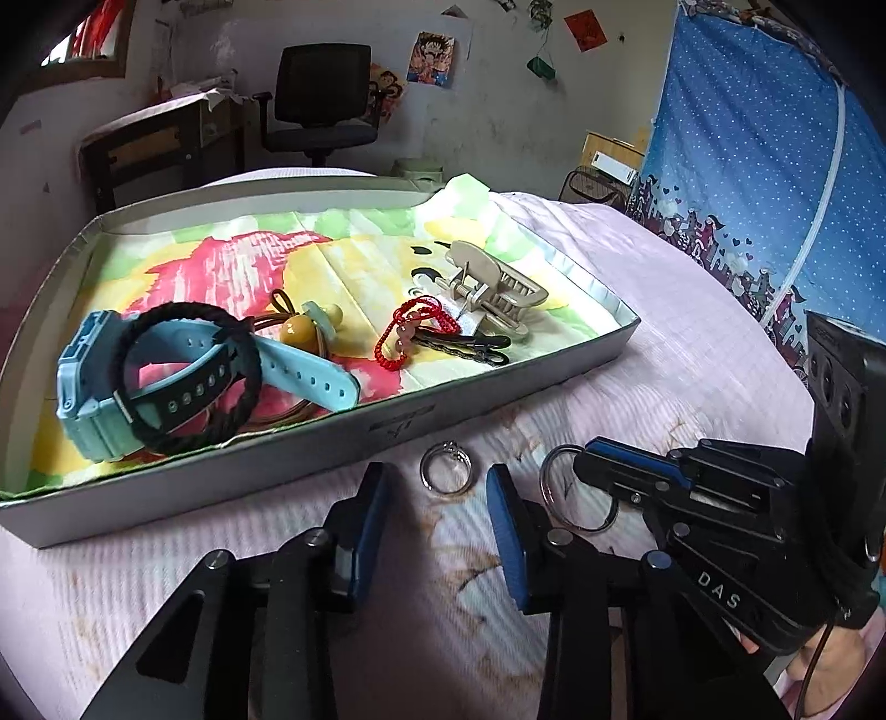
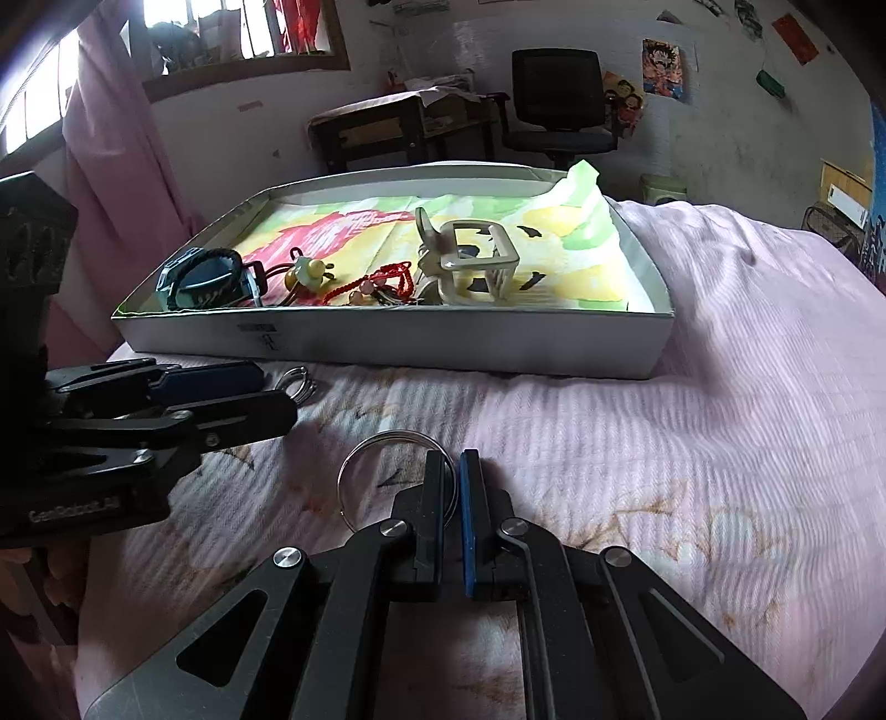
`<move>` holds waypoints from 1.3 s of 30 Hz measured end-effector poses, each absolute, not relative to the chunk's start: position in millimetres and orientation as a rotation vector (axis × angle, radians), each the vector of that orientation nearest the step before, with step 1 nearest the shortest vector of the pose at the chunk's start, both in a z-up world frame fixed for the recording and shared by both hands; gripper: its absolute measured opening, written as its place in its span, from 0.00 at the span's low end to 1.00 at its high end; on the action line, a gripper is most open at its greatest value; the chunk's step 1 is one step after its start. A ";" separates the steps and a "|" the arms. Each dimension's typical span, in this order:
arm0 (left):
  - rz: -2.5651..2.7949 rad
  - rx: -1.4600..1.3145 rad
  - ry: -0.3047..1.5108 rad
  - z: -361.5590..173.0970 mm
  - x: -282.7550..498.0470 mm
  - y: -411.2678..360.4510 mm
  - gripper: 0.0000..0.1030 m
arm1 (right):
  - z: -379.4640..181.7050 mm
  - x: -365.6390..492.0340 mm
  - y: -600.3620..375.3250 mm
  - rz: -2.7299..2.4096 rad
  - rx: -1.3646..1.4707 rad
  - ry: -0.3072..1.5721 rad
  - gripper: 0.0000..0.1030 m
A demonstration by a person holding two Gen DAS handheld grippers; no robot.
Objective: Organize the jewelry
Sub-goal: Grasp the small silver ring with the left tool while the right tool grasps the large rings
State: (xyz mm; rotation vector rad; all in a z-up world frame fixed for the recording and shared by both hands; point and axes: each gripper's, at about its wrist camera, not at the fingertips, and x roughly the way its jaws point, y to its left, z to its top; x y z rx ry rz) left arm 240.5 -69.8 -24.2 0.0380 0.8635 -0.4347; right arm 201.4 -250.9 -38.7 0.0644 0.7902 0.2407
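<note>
**A lived-in bedroom at home**

The place was a bedroom in a home. A bed (image 2: 692, 387) with a pale pink ribbed cover filled the foreground, and a blue dotted bed canopy (image 1: 764, 166) with a cartoon town border hung at its side. Against the scuffed white wall stood a black office chair (image 2: 559, 105) and a dark wooden desk (image 2: 387, 127) heaped with papers. Cartoon posters (image 2: 662, 69) were stuck to the wall. A pink curtain (image 2: 111, 155) hung beside a barred window (image 2: 232, 27).
</note>
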 end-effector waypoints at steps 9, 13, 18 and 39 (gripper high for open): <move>-0.417 0.028 0.885 -29.3 248.6 -71.8 0.19 | -40.4 205.5 -248.5 0.230 0.056 0.786 0.05; -0.418 0.027 0.878 -29.8 248.5 -70.8 0.19 | -40.6 205.2 -248.0 0.229 0.053 0.783 0.05; -0.408 0.050 0.865 -29.0 246.4 -72.6 0.19 | -41.3 203.7 -247.0 0.237 0.055 0.779 0.05; -0.479 -0.012 0.745 -10.1 228.5 -63.4 0.19 | -31.7 190.4 -261.9 0.245 0.143 0.669 0.03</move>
